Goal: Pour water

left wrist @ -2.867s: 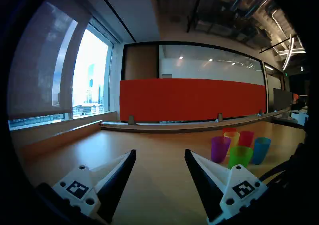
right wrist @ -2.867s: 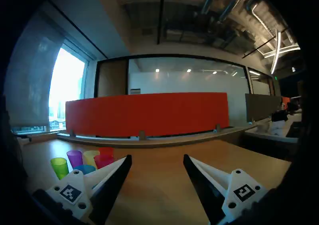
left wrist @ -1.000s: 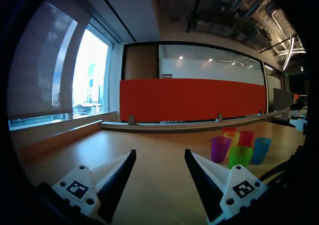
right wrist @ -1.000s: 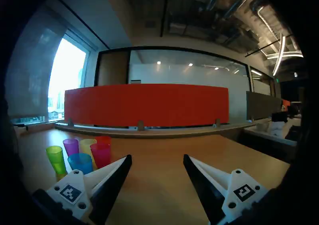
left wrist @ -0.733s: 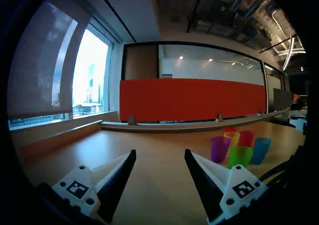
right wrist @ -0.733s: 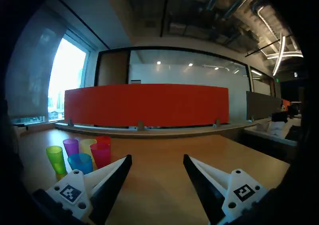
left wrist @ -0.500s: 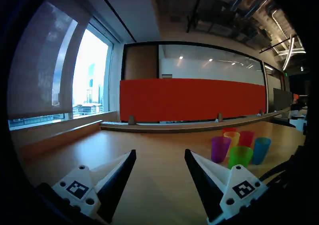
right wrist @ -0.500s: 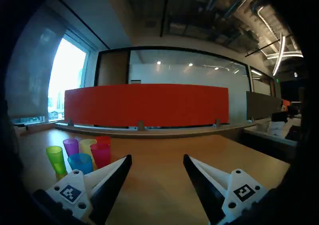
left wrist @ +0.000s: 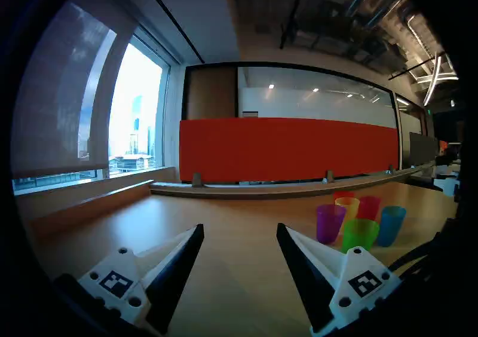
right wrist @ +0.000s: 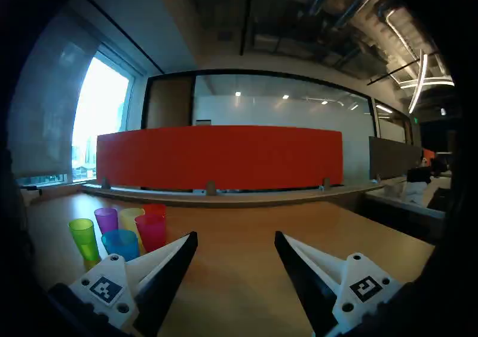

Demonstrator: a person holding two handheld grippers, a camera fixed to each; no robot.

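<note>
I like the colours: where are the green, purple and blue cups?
green cup (left wrist: 359,235): left gripper view, middle of its wall.
purple cup (left wrist: 328,224): left gripper view, middle of its wall.
blue cup (right wrist: 119,247): right gripper view, front of its wall.

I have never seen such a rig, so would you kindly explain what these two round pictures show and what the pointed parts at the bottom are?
A person holds a two-finger gripper in each hand, and a fisheye camera rides on each. One picture looks along the left gripper, the other along the right gripper; the pointed parts are their fingers. Both are open and hold nothing. Ahead lies a wooden table with six coloured cups standing close together, before an orange-red partition.
</note>
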